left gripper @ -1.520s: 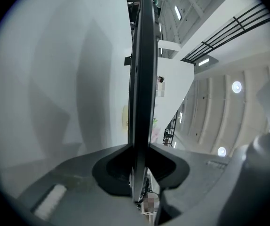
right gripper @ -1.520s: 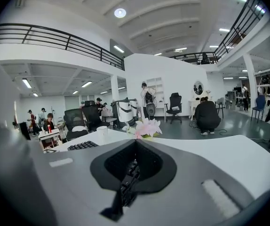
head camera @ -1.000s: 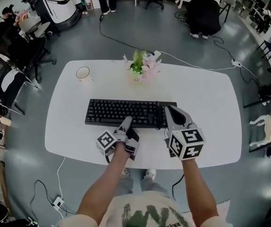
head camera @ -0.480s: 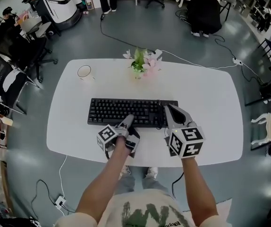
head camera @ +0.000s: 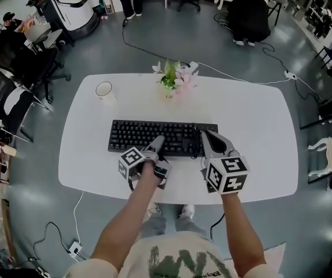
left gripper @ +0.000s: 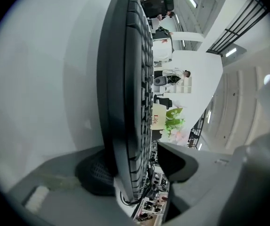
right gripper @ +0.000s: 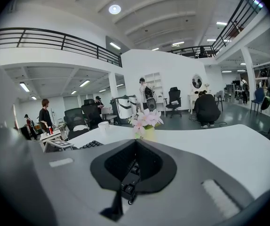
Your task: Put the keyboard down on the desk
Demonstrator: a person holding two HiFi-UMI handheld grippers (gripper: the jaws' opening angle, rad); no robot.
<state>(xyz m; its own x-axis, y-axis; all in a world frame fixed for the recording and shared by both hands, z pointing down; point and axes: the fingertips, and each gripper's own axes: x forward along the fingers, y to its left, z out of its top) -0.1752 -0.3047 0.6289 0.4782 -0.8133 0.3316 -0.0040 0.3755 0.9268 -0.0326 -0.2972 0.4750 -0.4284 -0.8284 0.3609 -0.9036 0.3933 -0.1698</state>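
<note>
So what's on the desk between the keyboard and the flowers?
Nothing. In the head view, the white desk is bare between the keyboard and the flowers.

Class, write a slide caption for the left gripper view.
Black plastic keyboard on the white desk, its edge between jaws of the left gripper that have just been opening.

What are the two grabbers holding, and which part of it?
The right gripper pinches the black keyboard at its right end. The left gripper has just been opening; the keyboard's near edge sits between its jaws, unsqueezed.
</note>
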